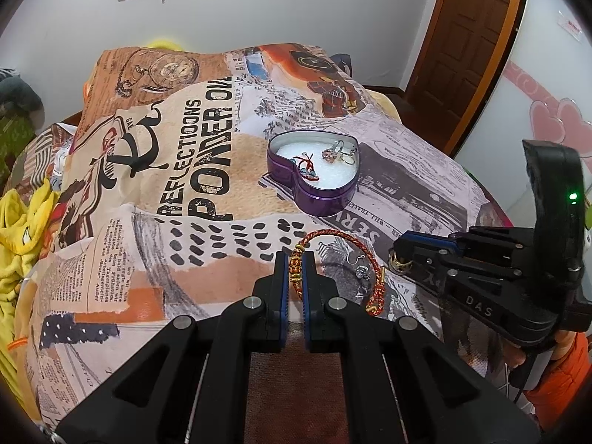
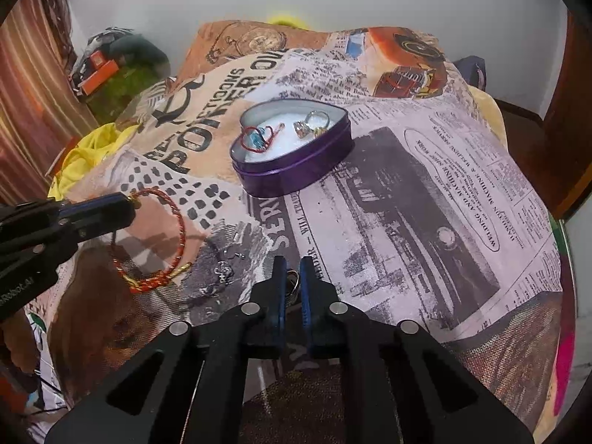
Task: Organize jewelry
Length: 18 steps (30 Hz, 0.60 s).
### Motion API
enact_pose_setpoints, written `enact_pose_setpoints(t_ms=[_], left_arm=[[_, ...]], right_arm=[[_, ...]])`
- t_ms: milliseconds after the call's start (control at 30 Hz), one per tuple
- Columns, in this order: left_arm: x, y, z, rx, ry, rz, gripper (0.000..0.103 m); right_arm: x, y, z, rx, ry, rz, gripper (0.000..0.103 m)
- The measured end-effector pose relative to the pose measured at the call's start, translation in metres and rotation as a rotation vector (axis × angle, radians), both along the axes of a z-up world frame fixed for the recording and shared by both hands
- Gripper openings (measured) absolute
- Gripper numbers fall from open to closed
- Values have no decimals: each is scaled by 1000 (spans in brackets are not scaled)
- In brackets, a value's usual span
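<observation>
Your left gripper point(image 1: 295, 259) has its jaws clamped on the beaded gold-and-red section of a braided red-and-gold cord bracelet point(image 1: 344, 236). The rest of the bracelet loops out ahead of and to the right of the jaws over the printed collage blanket point(image 1: 177, 170). Inside that loop, just right of the jaws, lie a small silver hook earring point(image 1: 356, 259) and a silver charm point(image 1: 362, 272), flat on the fabric.

Beyond the jaws, well ahead and slightly right, sits the purple heart-shaped tin point(image 1: 314, 185), a smooth metal wall around a white foam lining. It holds a red cord piece with blue beads point(image 1: 306, 168) on the left and several rings point(image 1: 340, 153) on the right.

Your right gripper point(image 2: 292, 277) has its jaws closed on a thin gold-toned ring point(image 2: 293, 284), pinched between the blue ribbed pads at the blanket surface. In the left wrist view the ring point(image 1: 401, 263) shows at the tips.
</observation>
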<state>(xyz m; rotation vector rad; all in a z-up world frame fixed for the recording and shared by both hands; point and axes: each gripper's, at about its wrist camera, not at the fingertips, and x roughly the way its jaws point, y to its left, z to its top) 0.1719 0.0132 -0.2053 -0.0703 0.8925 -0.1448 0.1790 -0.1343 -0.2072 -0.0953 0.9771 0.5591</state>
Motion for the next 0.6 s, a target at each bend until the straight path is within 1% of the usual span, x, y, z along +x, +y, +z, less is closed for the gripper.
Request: enact_pose_setpoints(t_ms=[233, 433, 567, 600], left_arm=[[-2, -1, 5, 1, -10, -1, 5], [-4, -3, 7, 0, -16, -4, 5], [-4, -5, 7, 2, -15, -7, 5], [-4, -5, 7, 2, -15, -7, 5]], right_arm=[[-4, -5, 16, 7, -50, -14, 2], [-4, -17, 24, -24, -98, -67, 2], [-4, -19, 23, -14, -73, -51, 3], [-4, -18, 21, -8, -55, -45, 5]])
